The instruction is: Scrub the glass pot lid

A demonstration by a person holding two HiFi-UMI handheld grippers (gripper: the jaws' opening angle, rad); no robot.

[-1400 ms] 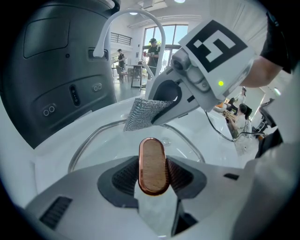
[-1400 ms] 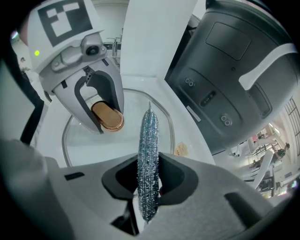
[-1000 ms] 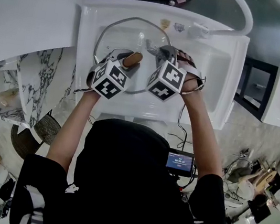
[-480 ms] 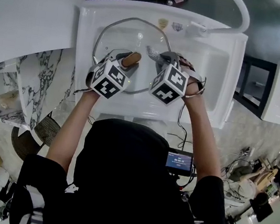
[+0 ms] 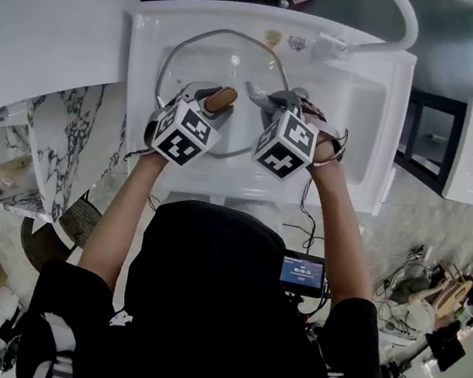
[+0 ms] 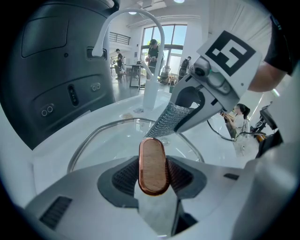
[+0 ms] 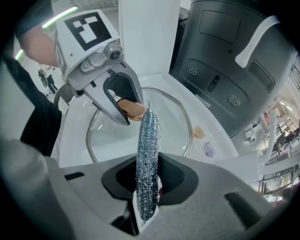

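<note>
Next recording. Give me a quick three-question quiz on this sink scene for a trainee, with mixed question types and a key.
1. True or false: the left tool is shut on the wooden knob of the glass lid.
2. What is clamped in the right tool? A) a yellow sponge B) a silvery mesh scrubber C) a bottle brush
3. Fill in the blank: the glass lid lies inside the white ____.

Key: 1 true; 2 B; 3 sink.
</note>
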